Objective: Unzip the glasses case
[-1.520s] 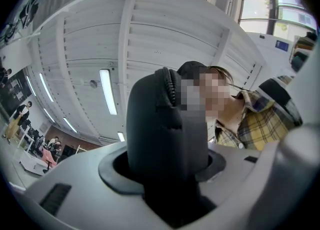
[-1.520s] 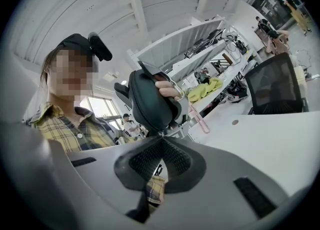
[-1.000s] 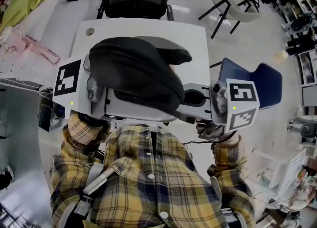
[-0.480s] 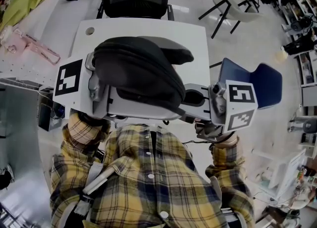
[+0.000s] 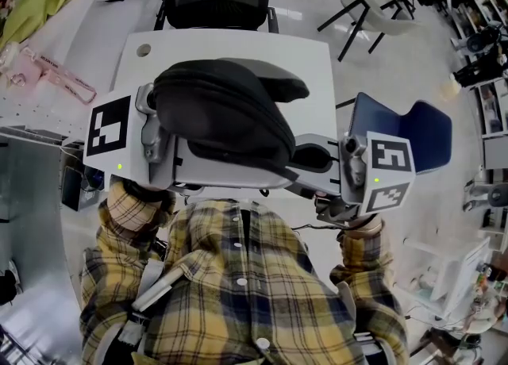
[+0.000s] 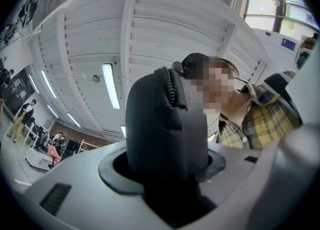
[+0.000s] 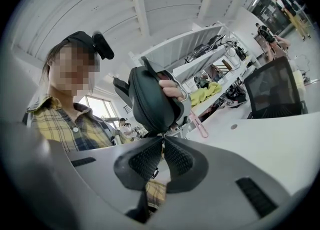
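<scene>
- Black fabric glasses case (image 5: 218,113) hangs above the white table (image 5: 238,46), close to your chest, spanning from one tool to the other.
- Your left gripper (image 6: 165,169) is clamped around one end of the case, with the zip teeth (image 6: 172,86) running up its ridge.
- Your right gripper (image 7: 161,144) has its jaws pressed together on the zip pull (image 7: 161,135) at the opposite end.
- The visible seam looks shut, so I judge nearly the whole zip remains to be drawn.

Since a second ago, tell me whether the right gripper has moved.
Yes, slightly. In the head view the right gripper, shut on the zipper pull of the glasses case, has slid down the picture, toward the person, against the blue chair.
</scene>
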Motion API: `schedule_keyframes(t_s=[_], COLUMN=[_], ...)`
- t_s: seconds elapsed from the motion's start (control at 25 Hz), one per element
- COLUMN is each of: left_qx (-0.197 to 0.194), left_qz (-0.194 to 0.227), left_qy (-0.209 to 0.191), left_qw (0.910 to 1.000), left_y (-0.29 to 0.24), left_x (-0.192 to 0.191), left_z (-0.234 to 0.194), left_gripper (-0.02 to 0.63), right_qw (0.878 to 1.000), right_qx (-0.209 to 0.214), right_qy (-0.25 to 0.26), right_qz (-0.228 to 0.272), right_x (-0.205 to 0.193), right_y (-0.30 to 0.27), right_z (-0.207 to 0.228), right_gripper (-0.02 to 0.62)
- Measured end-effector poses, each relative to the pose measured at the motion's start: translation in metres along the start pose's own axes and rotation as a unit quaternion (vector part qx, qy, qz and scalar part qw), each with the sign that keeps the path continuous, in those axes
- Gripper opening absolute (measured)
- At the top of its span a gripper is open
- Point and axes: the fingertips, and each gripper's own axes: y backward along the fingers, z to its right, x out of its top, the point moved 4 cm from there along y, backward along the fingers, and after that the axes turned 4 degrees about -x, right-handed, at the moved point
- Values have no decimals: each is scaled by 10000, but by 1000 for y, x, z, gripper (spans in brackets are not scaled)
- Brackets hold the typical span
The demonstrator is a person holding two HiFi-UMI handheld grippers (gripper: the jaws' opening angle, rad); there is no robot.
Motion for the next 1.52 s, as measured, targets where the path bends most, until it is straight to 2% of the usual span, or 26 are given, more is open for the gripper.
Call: schedule_keyframes(t_s=[0.24, 0.4, 0.56, 0.72, 0.88, 1.16, 1.32, 1.52], left_qx=[213, 447, 712, 992, 1249, 1948, 2243, 2394], left_qz=[-311, -557, -927, -1414, -1707, -2146, -2331, -2440], left_qy=[-78, -137, -244, -354, -349, -245, -263, -216], left_qw=[9993, 9974, 9928, 9843, 9767, 9568, 9459, 9395], left_y=[6, 15, 21, 28, 37, 54, 61, 63], left_x=[-3, -5, -13, -28, -42, -72, -87, -98], left_z=[-4, -7, -10, -12, -15, -17, -16, -14], left_gripper=[247, 247, 247, 248, 248, 247, 247, 249], right_qw=[9997, 9986, 9946, 9860, 9710, 9351, 9161, 8950], right_qx=[-170, -427, -870, -1416, -1992, -2940, -3363, -3829], right_qy=[45, 95, 286, 684, 1146, 1733, 1876, 1952], right_qz=[149, 312, 481, 555, 663, 954, 1114, 1196], right_x=[1, 4, 12, 17, 24, 34, 32, 25], right_y=[8, 17, 25, 27, 26, 32, 33, 32], right_z=[5, 8, 11, 10, 8, 9, 14, 22], right_gripper=[0, 0, 0, 0, 0, 0, 0, 0])
